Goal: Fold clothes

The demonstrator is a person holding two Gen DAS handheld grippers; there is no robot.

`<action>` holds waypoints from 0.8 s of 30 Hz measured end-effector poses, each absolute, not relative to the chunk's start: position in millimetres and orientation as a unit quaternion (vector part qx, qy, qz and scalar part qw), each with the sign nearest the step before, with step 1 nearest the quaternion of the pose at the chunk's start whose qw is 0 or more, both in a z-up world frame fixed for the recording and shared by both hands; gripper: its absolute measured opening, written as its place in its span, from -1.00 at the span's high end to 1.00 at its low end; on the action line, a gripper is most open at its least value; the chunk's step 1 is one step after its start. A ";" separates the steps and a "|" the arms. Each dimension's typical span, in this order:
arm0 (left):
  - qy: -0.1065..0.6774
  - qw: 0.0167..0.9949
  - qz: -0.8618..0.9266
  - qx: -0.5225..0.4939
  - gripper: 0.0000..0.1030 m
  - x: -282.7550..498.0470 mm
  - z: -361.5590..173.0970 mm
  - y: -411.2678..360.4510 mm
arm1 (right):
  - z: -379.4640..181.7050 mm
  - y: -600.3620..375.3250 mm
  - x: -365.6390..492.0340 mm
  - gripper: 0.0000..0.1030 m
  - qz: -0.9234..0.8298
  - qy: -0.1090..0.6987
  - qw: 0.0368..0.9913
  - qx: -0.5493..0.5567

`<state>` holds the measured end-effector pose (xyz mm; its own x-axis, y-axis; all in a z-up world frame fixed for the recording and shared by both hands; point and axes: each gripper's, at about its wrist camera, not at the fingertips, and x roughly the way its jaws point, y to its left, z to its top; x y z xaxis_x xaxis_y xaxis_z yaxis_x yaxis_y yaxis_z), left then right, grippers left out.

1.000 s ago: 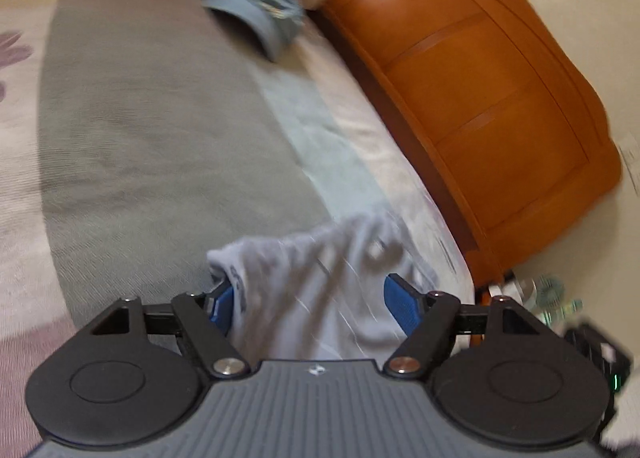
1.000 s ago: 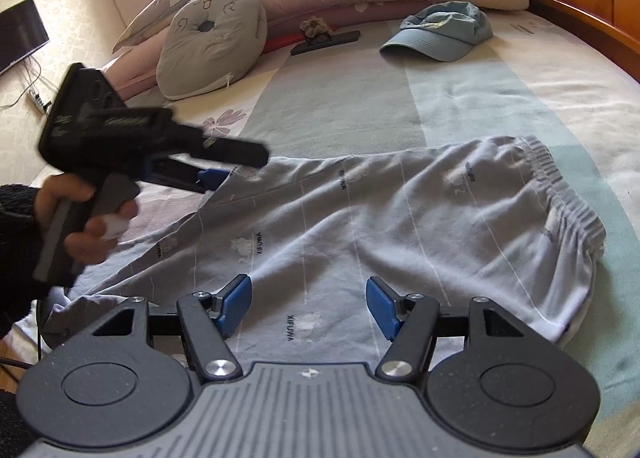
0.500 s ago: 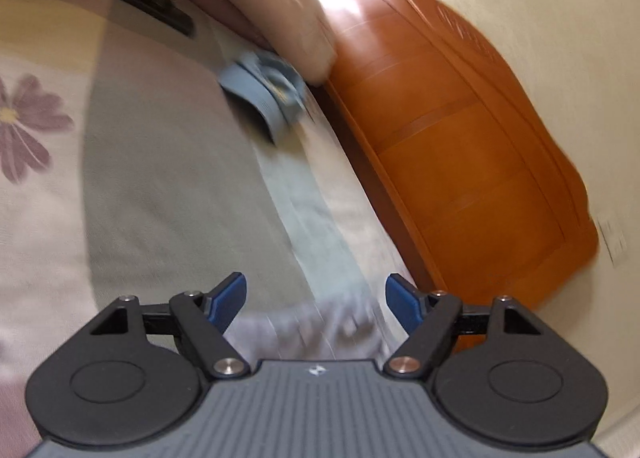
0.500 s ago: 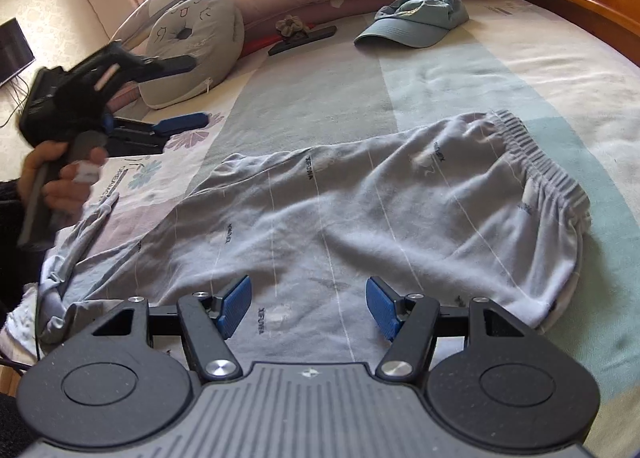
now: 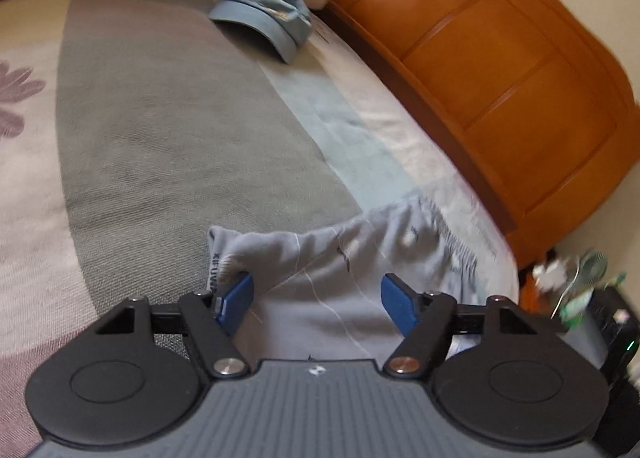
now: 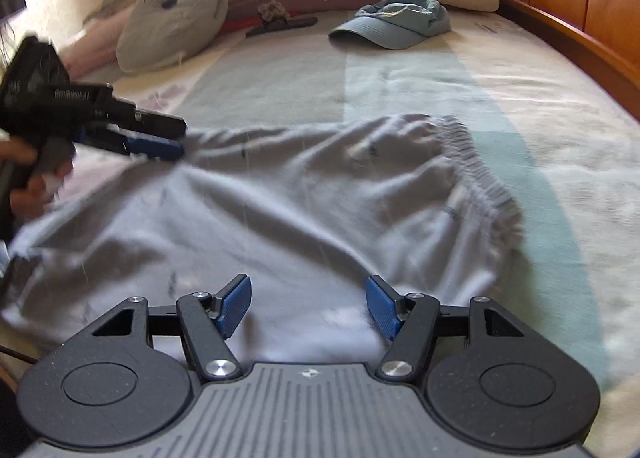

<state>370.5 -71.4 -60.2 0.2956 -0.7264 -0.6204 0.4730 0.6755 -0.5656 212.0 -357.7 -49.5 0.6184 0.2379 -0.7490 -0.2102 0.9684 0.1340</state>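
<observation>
Bed (image 6: 460, 70) with striped cover, grey trousers (image 6: 304, 194) spread rumpled across it, blue cap (image 6: 396, 24) near pillows, left claw (image 5: 316, 300) spread wide at trousers' edge, right claw (image 6: 308, 304) wide open above trousers, gripping nothing

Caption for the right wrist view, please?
Right gripper open over grey shorts on the bed; left gripper at their far edge.
</observation>
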 end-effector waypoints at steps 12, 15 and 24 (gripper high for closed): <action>0.458 0.789 -0.390 -0.120 -0.43 372.7 -61.6 -77.9 | -67.7 -351.4 215.2 -0.97 0.117 0.393 0.907 -0.090; 0.460 0.787 -0.396 -0.110 -0.44 375.9 -60.8 -81.7 | -58.3 -358.9 209.0 -0.95 0.107 0.408 0.903 -0.085; 0.455 0.786 -0.416 -0.051 -0.44 373.7 -57.3 -91.7 | -64.7 -272.0 222.8 -0.95 0.188 0.373 0.903 -0.101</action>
